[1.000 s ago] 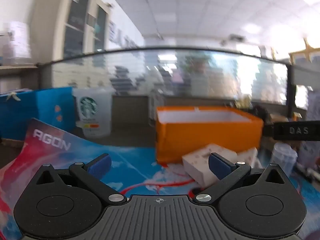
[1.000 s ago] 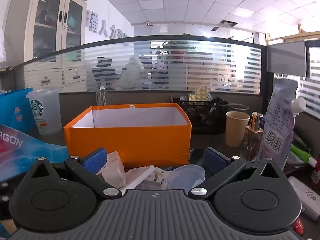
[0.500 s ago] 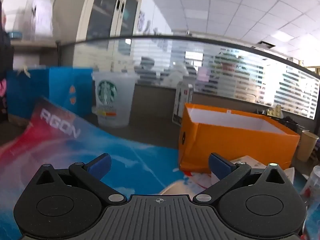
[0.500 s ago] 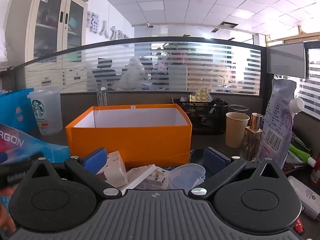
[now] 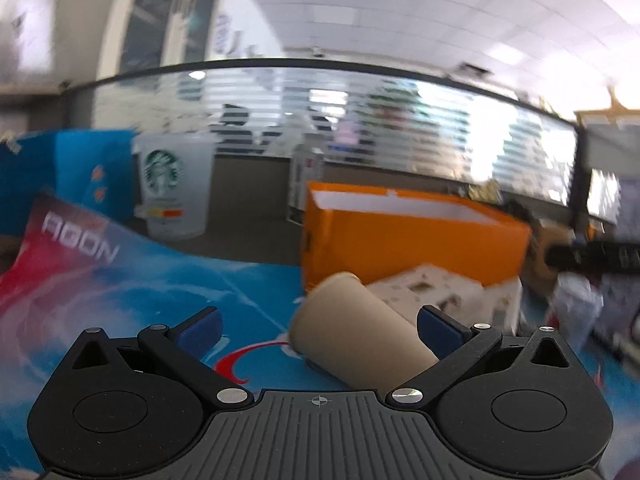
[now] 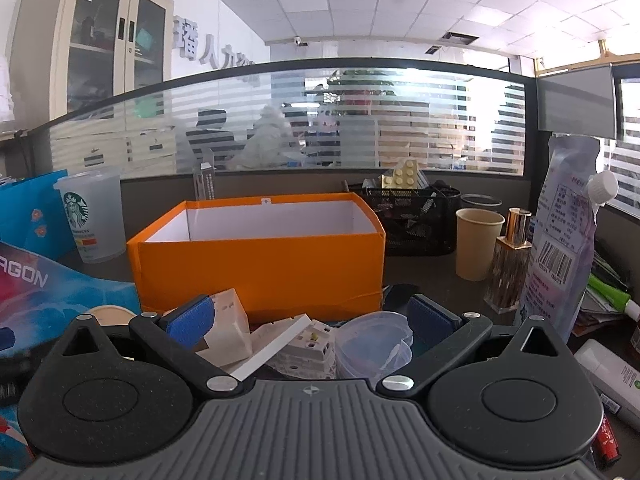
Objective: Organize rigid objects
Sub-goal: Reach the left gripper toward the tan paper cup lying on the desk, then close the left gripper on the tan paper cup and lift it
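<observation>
Claws first: the left claw (image 5: 318, 326) is sitting wide apart over a tipped-over paper cup (image 5: 356, 344) that is lying on its side on the blue mat (image 5: 132, 280), base pointing toward the camera. The cup is sitting between the blue pads but nearer the right one, and I'm not seeing either pad touching it. The right claw (image 6: 310, 320) is hanging spread apart too, gripping nothing, with a little pile right in front of it: white socket blocks (image 6: 232, 326), a white switch plate (image 6: 296, 342) and a clear plastic lid (image 6: 376, 344), all crowding against the near wall of the orange box (image 6: 260, 268).

Progress-wise, I'm guessing this is barely starting. The box is looking empty as far as its white inside is showing, though its floor is hidden from here. Everything loose is lying outside it on the counter (image 6: 424, 276). So the cup seems first in line, and the whole pile is waiting after that.
</observation>
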A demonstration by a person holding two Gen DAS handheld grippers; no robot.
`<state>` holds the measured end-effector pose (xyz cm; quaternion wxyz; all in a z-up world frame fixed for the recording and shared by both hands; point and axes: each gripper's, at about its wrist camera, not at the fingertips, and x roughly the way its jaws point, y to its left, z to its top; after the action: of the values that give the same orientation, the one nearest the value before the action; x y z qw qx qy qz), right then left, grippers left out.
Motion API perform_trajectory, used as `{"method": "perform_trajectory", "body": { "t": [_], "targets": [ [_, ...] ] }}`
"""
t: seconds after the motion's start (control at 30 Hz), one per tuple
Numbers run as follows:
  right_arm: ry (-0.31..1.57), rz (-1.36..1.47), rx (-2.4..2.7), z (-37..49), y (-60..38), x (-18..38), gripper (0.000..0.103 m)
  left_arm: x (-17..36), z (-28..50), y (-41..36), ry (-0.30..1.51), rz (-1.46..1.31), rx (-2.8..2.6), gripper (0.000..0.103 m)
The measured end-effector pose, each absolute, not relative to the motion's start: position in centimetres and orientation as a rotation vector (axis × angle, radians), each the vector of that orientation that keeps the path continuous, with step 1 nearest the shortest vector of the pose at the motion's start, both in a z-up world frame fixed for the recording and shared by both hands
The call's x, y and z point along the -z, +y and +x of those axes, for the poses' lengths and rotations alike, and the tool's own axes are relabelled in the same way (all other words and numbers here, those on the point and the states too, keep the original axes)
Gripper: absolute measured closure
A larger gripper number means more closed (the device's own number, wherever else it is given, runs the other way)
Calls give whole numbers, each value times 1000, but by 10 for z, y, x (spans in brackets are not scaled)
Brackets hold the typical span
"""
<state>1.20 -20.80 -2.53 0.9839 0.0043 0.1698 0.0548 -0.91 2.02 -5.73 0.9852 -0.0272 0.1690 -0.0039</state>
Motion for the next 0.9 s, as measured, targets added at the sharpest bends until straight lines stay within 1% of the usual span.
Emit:
{"method": "perform_trajectory", "body": {
  "t": [0.13,0.27,0.9],
  "targets": [
    [342,4,-110,12,-210,25,0,57,-10,17,379,-60,36,0],
    [338,9,-119,12,-211,26,0,58,-14,13,366,-71,27,0],
    [338,-1,-128,10,-210,28,0,70,-2,12,465,-97,3,0]
  ]
}}
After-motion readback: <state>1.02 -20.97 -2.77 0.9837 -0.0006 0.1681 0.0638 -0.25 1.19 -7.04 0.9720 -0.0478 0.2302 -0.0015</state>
